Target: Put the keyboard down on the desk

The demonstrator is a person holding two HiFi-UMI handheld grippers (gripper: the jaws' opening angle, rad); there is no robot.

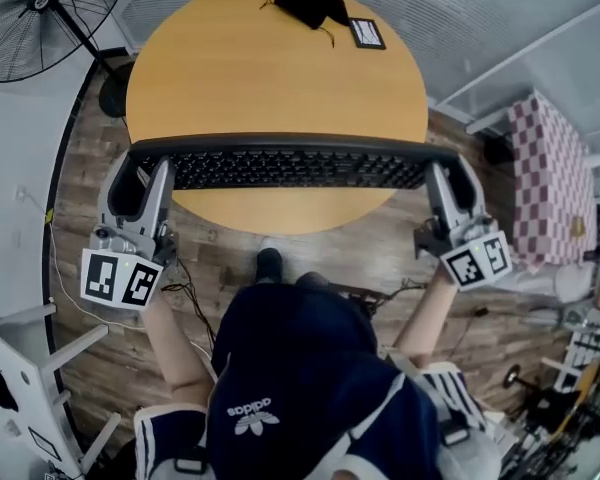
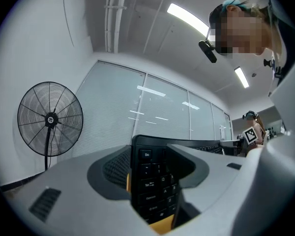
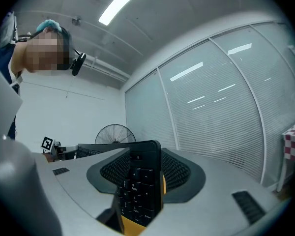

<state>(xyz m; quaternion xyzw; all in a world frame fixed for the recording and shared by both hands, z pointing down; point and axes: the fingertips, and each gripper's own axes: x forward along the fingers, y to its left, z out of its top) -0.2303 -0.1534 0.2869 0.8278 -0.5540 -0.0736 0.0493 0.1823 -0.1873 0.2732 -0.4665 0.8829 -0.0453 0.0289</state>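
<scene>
- Round desk (image 1: pixel 280 68), smooth orange-tan top, ahead of both hand-held grippers; wood-plank floor (image 1: pixel 220 253) beneath them.
- Slim black keyboard (image 1: pixel 295 166) spans from the left hand-held gripper (image 1: pixel 145 173) to the right hand-held gripper (image 1: pixel 442 178), over the desk's near edge.
- Each one's jaws are clamped on a keyboard end.
- Soft black pouch (image 1: pixel 313 1) far ahead; wire-cage fan (image 1: pixel 40 8) ahead-left.
</scene>
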